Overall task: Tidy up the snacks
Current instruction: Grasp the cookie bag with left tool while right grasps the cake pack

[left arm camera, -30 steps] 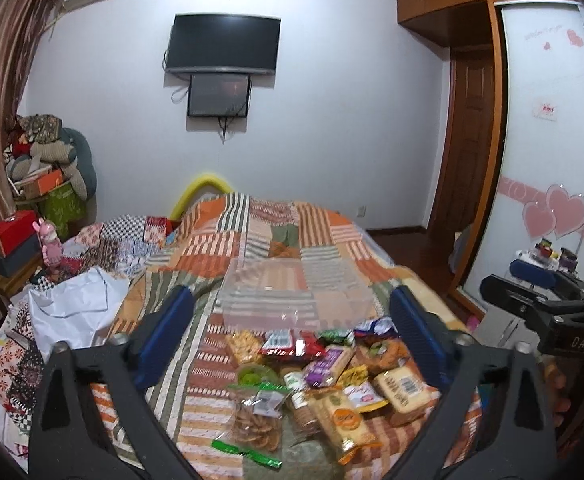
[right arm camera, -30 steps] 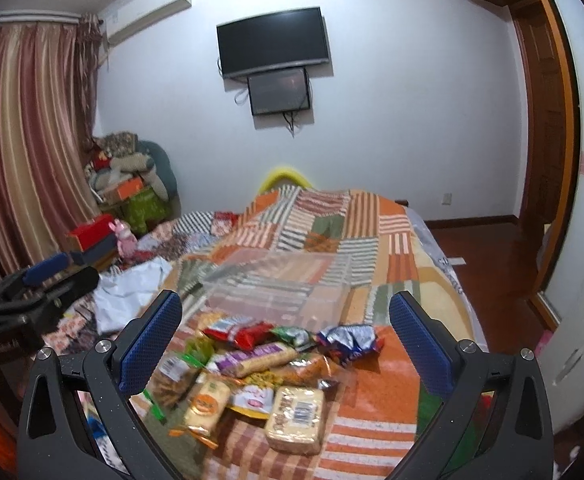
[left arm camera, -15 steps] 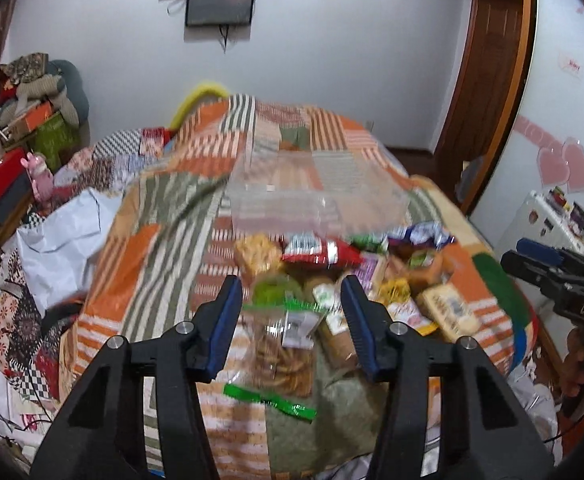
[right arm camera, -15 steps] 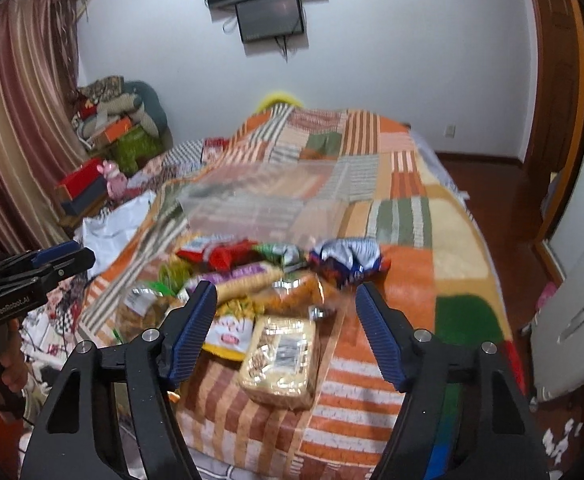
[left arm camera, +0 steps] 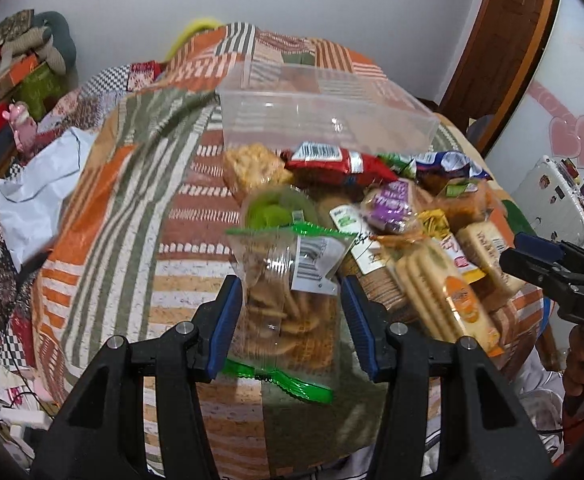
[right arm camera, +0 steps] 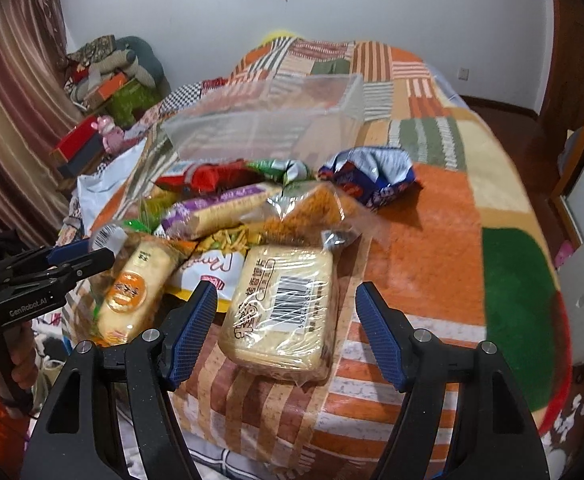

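Several snack packs lie heaped on the patchwork bedspread [left arm camera: 132, 200], in front of an empty clear plastic bin [left arm camera: 324, 120] [right arm camera: 260, 132]. My left gripper [left arm camera: 289, 280] hangs just above a clear bag of round cookies with green seams [left arm camera: 288, 312]. Its jaws are open and frame the bag's sides without pressing. My right gripper [right arm camera: 286, 286] is open around a pale yellow wrapped cracker block [right arm camera: 284, 308], with a gap on each side. Each gripper shows at the edge of the other's view: left gripper [right arm camera: 80, 258], right gripper [left arm camera: 532, 248].
In the heap are a red packet [left arm camera: 332, 164], a purple pack [right arm camera: 220, 208], a blue-silver bag [right arm camera: 372, 176] and an orange-labelled biscuit pack [right arm camera: 132, 288]. A white plastic bag [left arm camera: 32, 200] lies left of the heap. The bed's foot edge runs just below both grippers.
Both grippers tipped downward and sank toward the snack heap. Their jaws narrowed from wide apart a second ago and have held that width since.
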